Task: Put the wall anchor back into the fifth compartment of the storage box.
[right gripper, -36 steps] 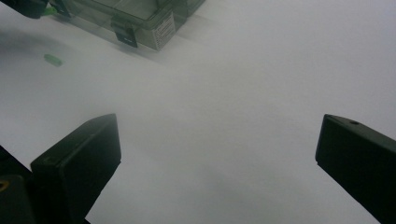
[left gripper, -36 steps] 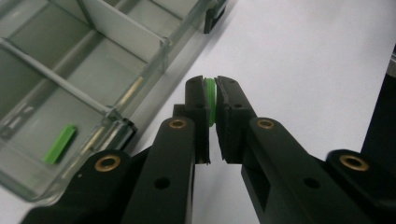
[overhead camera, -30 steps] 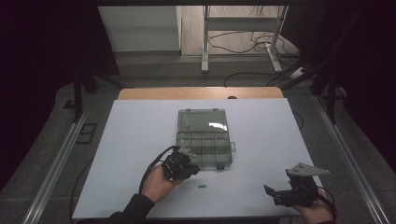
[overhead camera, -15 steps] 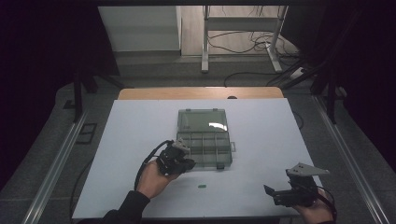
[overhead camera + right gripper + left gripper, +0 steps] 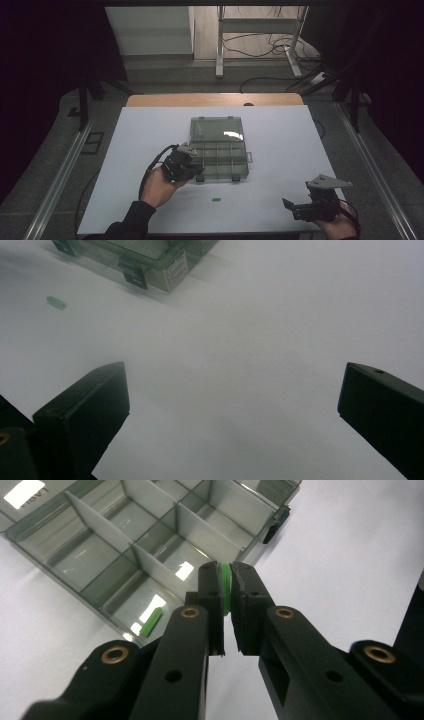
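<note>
Inspection of the left gripper [image 5: 227,587]: its jaws are pinching a small green piece [image 5: 226,582] between the tips, and it is hanging over the near left corner of the open compartment box [image 5: 220,150]. Compared with a second ago, this gripper has travelled from the bare table in front of the box up to the box edge, carrying the piece with it. In the left gripper view, a second green piece [image 5: 151,622] is already lying in the nearest corner compartment, just below and left of the jaw tips. A third green piece [image 5: 216,200] is lying on the white table [image 5: 300,150], in front of the box and well apart from it; the right gripper view is showing it too [image 5: 56,302]. The right gripper [image 5: 312,207] is resting at the near right corner of the table with jaws spread wide and nothing between them; its position has not changed. Judgement: sorting of green pieces into the box appears under way, with release into a compartment the likely next step and one piece remaining to collect.
</note>
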Tool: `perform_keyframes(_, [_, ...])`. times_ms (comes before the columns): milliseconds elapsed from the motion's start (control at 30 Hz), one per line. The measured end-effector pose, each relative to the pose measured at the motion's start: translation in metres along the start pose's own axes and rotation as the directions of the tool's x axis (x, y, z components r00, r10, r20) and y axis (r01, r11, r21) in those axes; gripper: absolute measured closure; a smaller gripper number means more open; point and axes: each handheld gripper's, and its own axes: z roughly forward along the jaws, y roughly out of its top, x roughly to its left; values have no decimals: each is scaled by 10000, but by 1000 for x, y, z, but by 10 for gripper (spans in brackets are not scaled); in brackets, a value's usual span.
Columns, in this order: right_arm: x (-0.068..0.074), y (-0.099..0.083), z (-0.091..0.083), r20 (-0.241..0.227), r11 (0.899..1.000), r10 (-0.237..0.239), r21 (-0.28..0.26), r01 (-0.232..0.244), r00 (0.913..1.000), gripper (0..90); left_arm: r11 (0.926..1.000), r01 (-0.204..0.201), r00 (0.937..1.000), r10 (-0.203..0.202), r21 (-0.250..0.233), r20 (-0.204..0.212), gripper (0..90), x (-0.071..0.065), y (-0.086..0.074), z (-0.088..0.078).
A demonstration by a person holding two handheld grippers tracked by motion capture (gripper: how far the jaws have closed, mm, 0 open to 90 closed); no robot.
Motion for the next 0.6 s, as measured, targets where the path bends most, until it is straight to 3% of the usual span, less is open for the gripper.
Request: perform_keyframes(600, [0,0,1,22,10000,-13,49,13,10000,6,9986,531,9977,-532,-47,-418,843,23,-2,4])
